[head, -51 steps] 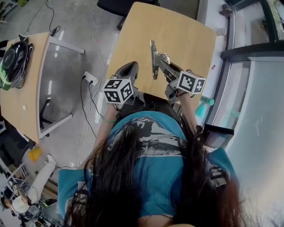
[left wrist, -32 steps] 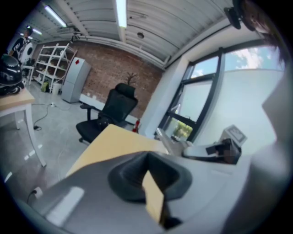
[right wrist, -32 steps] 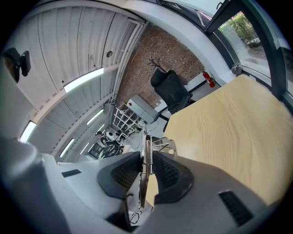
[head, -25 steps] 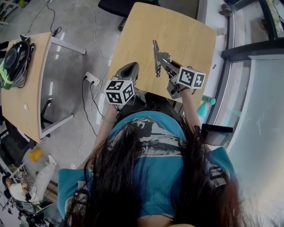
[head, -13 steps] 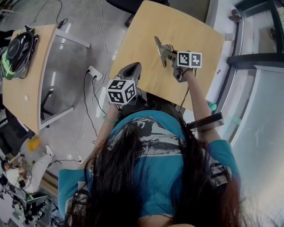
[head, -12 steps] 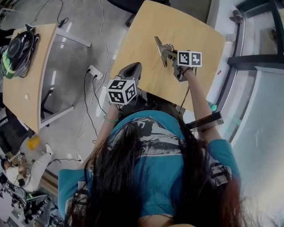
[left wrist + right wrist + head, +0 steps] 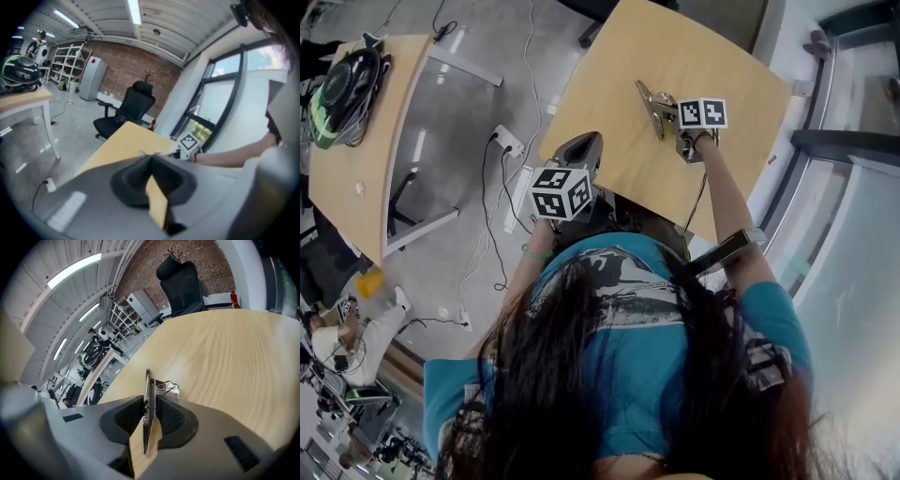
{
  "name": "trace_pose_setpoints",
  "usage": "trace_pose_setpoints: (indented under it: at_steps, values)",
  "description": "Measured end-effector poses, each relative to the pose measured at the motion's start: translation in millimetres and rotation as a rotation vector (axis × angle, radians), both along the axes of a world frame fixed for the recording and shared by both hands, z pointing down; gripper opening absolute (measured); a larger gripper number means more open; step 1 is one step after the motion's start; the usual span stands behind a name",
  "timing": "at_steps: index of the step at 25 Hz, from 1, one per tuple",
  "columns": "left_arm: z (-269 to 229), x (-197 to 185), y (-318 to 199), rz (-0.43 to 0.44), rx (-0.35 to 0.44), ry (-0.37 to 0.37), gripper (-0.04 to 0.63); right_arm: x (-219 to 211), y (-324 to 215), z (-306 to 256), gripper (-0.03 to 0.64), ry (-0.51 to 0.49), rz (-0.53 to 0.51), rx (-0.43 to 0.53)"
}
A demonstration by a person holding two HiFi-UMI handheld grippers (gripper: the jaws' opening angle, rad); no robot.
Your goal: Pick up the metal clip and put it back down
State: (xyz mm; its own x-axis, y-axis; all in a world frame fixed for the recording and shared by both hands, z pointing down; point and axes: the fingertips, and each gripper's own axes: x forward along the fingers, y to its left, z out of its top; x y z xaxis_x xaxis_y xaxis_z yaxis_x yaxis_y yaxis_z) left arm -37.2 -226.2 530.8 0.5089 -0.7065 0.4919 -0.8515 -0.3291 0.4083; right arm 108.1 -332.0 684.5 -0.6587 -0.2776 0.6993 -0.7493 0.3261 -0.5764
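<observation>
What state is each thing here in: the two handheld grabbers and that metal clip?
right gripper: shut on the metal clip, over the table.
metal clip: clamped edge-on between the jaws; cannot tell if it touches the table.
left gripper: shut, empty, by the table's near edge.

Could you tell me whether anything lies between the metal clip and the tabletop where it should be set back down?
Nothing visible does. The right gripper is shut on the metal clip, and the wooden table beneath and ahead of it is bare.
</observation>
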Motion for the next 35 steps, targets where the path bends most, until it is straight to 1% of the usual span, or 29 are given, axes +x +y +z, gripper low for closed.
trace_pose_setpoints:
  at_steps: [4, 8, 11, 13, 14, 16, 18, 21, 24, 31, 35]
  values:
    - [3, -3, 1, -0.011, -0.005, -0.001, 0.003, -1, -2, 4, 0.097, -0.040, 0.025, -0.018]
    - [0, -6, -1, -0.018, -0.003, 0.003, 0.002, 0, -3, 6, 0.097, -0.048, 0.079, -0.029]
    - [-2, -5, -2, -0.012, 0.003, 0.010, 0.003, 3, -5, 6, 0.107, -0.016, 0.107, -0.009]
    - [-4, -4, -1, -0.003, 0.010, 0.013, 0.003, 9, -7, 3, 0.147, 0.030, 0.133, 0.020]
    - [-5, -4, 0, 0.001, 0.012, 0.014, 0.003, 13, -9, 1, 0.153, 0.048, 0.150, 0.035]
    - [-6, -4, 1, 0.010, 0.014, 0.017, 0.003, 21, -10, -7, 0.153, 0.056, 0.188, 0.056]
    - [-6, -5, 3, 0.018, 0.017, 0.019, 0.003, 28, -8, -14, 0.153, 0.043, 0.228, 0.068]
    - [-7, -9, 5, 0.030, 0.022, 0.025, 0.003, 35, 0, -31, 0.153, 0.005, 0.281, 0.094]
    - [-11, -14, 8, 0.052, 0.030, 0.038, 0.003, 31, 16, -58, 0.153, -0.070, 0.330, 0.130]
    - [-18, -25, 26, 0.113, 0.045, 0.055, 0.003, -3, 77, -117, 0.152, -0.246, 0.410, 0.216]
    - [-20, -30, 42, 0.166, 0.047, 0.073, 0.003, -23, 120, -148, 0.152, -0.299, 0.460, 0.266]
